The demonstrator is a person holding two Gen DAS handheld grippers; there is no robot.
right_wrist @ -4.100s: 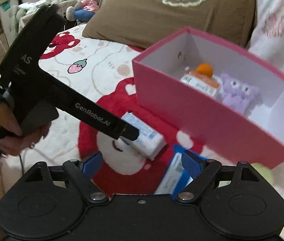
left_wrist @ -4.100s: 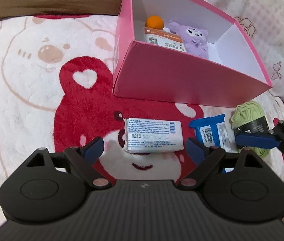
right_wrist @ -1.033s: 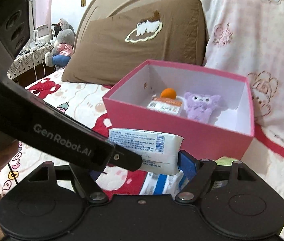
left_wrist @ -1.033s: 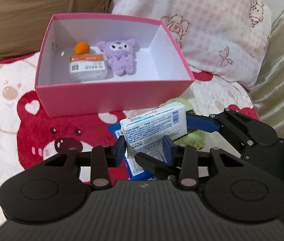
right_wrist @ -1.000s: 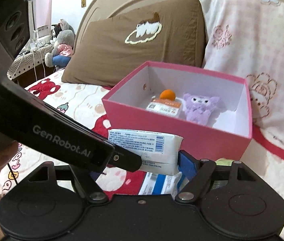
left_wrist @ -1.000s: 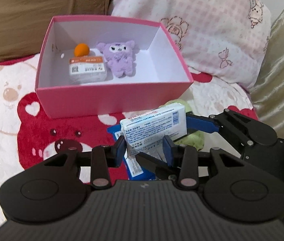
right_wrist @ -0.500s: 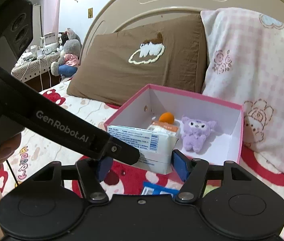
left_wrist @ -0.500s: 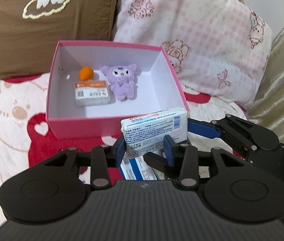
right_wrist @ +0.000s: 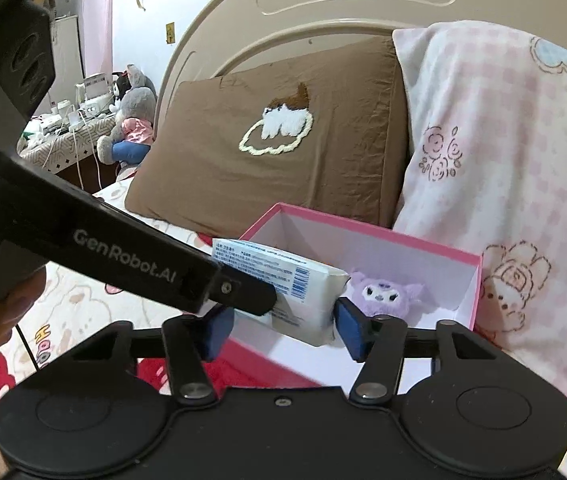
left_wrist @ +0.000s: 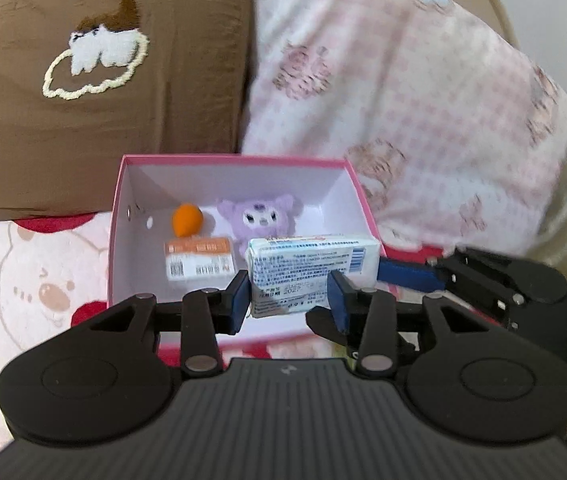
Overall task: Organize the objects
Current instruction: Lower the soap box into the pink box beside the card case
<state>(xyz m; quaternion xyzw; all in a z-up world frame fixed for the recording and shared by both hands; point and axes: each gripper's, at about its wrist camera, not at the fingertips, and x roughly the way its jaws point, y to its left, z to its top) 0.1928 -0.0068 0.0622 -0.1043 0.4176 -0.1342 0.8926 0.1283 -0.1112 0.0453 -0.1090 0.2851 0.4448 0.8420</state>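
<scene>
Two grippers meet at one white packet (left_wrist: 311, 268) over the pink box (left_wrist: 117, 216): my left gripper (left_wrist: 289, 294) clamps its middle, my right gripper's (right_wrist: 281, 326) jaws have been closing around its end. It's light, soft, squashy; grip the flat sides.
</scene>
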